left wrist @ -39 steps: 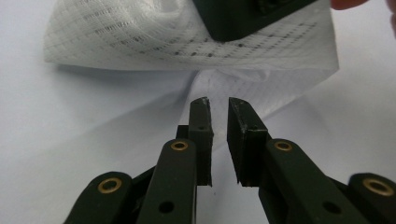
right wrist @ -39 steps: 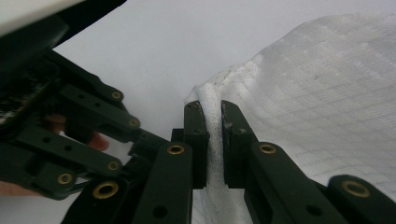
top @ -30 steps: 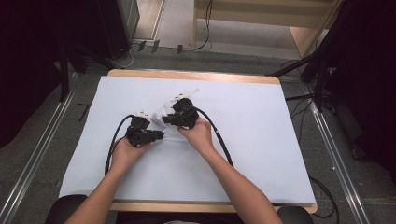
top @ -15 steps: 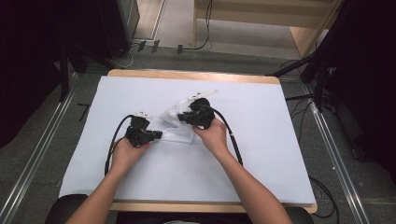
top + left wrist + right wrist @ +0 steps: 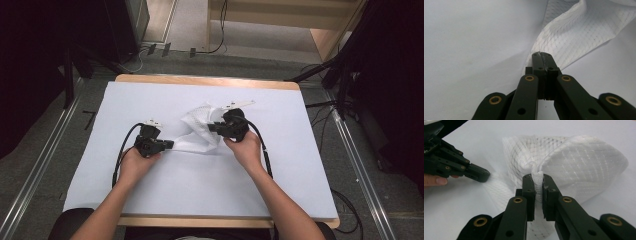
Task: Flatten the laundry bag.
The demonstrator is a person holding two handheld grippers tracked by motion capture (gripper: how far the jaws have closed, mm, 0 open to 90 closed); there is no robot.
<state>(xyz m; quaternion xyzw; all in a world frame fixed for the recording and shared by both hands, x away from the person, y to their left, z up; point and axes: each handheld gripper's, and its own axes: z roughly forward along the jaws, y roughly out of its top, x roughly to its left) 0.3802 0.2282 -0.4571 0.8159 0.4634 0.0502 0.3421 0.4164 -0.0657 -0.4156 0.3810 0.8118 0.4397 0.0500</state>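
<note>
A white mesh cloth [image 5: 199, 131] lies crumpled on the white-covered table [image 5: 165, 190], left of centre. My left gripper [image 5: 170, 145] is at the cloth's left end. In the left gripper view its jaws [image 5: 543, 55] are shut on a thin corner of the mesh cloth [image 5: 574, 32], which stretches away up to the right. My right gripper [image 5: 211, 127] is at the cloth's right side. In the right gripper view it [image 5: 538, 178] is shut on a bunched fold of the mesh cloth [image 5: 581, 162], which puffs up behind it. The left gripper [image 5: 477, 173] shows at the left there.
A wooden rim [image 5: 205, 81] borders the table's far edge. Black cables [image 5: 120, 155] trail from both grippers toward the person. Metal rails [image 5: 45, 170] run along the floor on both sides, and dark stands [image 5: 345, 65] rise at the back right.
My right hand has moved right with the cloth in its jaws, drawing the mesh out between the two grippers. The left hand has stayed where it was.
</note>
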